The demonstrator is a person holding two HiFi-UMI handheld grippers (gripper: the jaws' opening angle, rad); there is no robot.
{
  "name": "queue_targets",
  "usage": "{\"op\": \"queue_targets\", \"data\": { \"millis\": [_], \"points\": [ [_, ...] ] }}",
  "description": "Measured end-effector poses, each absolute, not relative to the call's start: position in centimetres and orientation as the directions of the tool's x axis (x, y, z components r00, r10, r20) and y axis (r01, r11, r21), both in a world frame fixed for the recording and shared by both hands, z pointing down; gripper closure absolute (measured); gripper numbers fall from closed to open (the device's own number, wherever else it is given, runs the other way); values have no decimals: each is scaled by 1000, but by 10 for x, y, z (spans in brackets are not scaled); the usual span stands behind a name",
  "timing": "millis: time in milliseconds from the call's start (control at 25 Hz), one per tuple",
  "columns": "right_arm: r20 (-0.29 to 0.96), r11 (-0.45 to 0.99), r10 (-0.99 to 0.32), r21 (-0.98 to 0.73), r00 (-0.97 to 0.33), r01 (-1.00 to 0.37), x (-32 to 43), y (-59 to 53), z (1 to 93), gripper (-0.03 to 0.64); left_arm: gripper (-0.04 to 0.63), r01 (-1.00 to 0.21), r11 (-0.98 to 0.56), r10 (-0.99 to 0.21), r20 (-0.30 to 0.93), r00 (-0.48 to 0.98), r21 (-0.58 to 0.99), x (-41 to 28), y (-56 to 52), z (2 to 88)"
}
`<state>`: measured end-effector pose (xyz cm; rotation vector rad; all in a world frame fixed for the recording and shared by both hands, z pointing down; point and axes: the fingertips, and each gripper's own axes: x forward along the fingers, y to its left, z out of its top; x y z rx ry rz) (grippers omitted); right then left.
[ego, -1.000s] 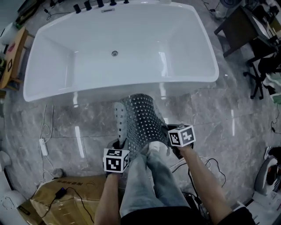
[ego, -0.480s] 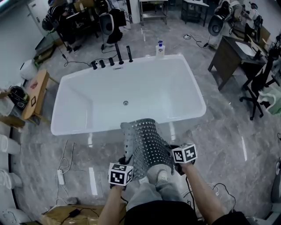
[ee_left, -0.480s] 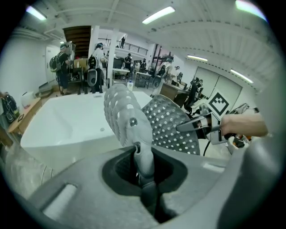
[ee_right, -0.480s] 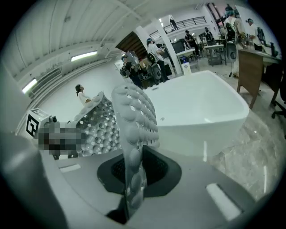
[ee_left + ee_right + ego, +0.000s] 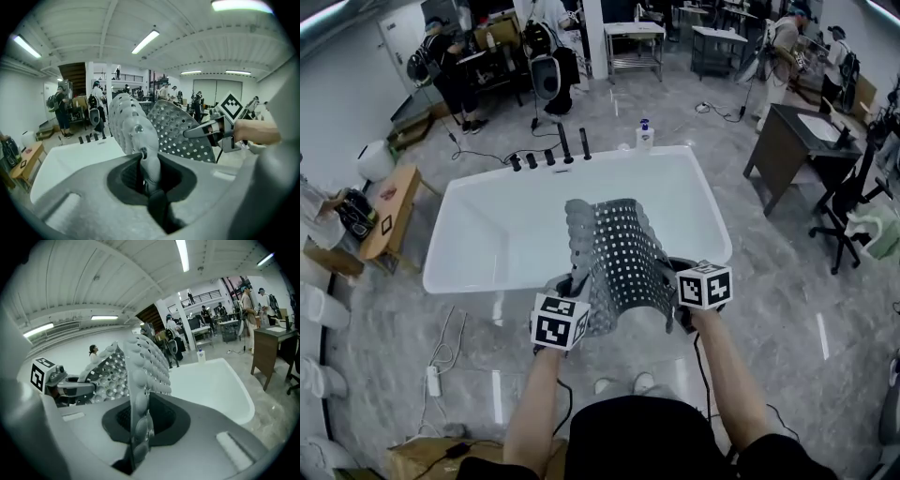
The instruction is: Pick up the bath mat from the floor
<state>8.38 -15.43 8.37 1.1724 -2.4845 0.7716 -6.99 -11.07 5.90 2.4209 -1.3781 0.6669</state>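
Observation:
The grey perforated bath mat (image 5: 619, 258) hangs in the air over the near rim of the white bathtub (image 5: 497, 239), curled upward between both grippers. My left gripper (image 5: 572, 291) is shut on the mat's near left edge (image 5: 140, 140). My right gripper (image 5: 670, 286) is shut on its near right edge (image 5: 138, 394). In the left gripper view the mat (image 5: 178, 126) stretches across to the right gripper (image 5: 197, 132). The right gripper view shows the mat's suction-cup underside (image 5: 108, 376) and the left gripper (image 5: 77, 390) beyond it.
Black taps (image 5: 548, 155) and a soap bottle (image 5: 644, 134) stand at the tub's far rim. A wooden bench (image 5: 380, 211) is at left, a dark desk (image 5: 802, 141) and office chair (image 5: 853, 211) at right. A power strip and cable (image 5: 434, 375) lie on the marble floor. People stand at the back.
Both grippers have risen with the mat, which has left the floor and now hangs over the tub's near rim. The head view has tilted up, showing more of the room.

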Motion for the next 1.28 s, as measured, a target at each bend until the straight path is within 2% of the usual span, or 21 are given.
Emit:
{"op": "queue_targets", "data": {
  "millis": [320, 640, 840, 1280],
  "points": [
    [246, 607, -726, -209, -642, -767, 69, -182, -63, 592, 564, -859, -504, -829, 331, 451, -93, -53, -150, -55],
    [61, 608, -776, -191, -627, -771, 72, -174, -136, 592, 563, -844, -458, -889, 148, 433, -280, -37, -143, -140],
    [41, 587, -801, -140, -597, -797, 76, -173, -147, 592, 566, -881, -410, -912, 112, 394, -238, -44, -146, -145],
    [61, 590, -797, -133, -600, -797, 85, -176, -140, 592, 566, -879, -424, -906, 108, 410, -220, -30, -149, -139]
  ]
}}
